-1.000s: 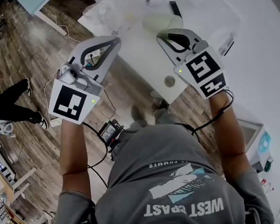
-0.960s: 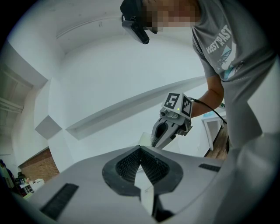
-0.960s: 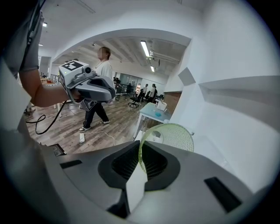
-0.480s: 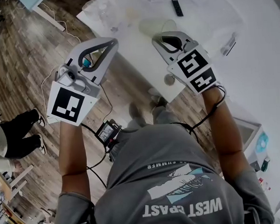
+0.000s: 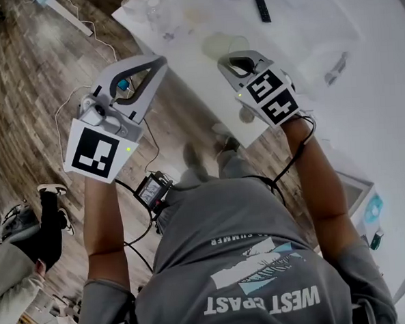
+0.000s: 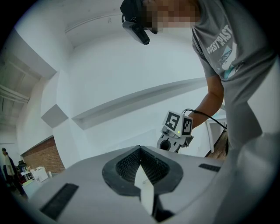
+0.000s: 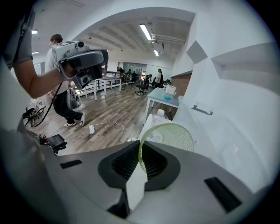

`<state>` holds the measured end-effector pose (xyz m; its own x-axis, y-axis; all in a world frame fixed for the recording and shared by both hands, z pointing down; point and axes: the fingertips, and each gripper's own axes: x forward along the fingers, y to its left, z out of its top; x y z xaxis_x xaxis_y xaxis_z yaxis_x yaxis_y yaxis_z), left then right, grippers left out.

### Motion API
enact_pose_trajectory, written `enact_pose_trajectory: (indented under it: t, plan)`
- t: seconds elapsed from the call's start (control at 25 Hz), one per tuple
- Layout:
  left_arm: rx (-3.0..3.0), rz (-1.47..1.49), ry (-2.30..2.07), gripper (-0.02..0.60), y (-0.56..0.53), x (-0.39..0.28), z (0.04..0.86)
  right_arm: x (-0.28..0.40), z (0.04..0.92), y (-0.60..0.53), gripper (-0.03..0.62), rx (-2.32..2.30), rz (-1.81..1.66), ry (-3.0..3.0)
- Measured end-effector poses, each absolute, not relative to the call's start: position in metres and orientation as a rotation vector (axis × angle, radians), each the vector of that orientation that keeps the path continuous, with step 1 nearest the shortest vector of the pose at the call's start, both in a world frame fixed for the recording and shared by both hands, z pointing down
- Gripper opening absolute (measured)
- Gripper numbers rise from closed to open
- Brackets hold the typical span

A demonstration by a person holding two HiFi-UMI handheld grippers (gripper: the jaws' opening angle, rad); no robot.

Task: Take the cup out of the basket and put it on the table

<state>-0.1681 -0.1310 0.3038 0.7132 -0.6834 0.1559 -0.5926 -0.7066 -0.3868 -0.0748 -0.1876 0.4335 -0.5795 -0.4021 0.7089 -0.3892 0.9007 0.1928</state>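
Presently the right gripper [image 7: 139, 168] is clamped on the wall of the translucent pale-green plastic cup [image 7: 171, 136], above the white table [image 5: 363, 100], close to its near edge; the left gripper [image 6: 141, 175] hangs left with jaws together, empty; gripped by one thin wall, the cup could pivot, slip, or tip over the edge.

The person's grey T-shirt [image 5: 257, 264] bears the only readable print: "WEST COAST" in large white letters (upside down in the head view), with a smaller "SUMMER" line near it.
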Motion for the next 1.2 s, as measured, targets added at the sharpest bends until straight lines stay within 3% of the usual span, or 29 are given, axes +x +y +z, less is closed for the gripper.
enact_pose_trajectory:
  t: [1.2]
  plan:
    - [-2.667,-0.443,1.129,0.009,-0.134,-0.191,0.353,-0.078,0.606,-0.193,0.028,0.307,0.174,-1.994]
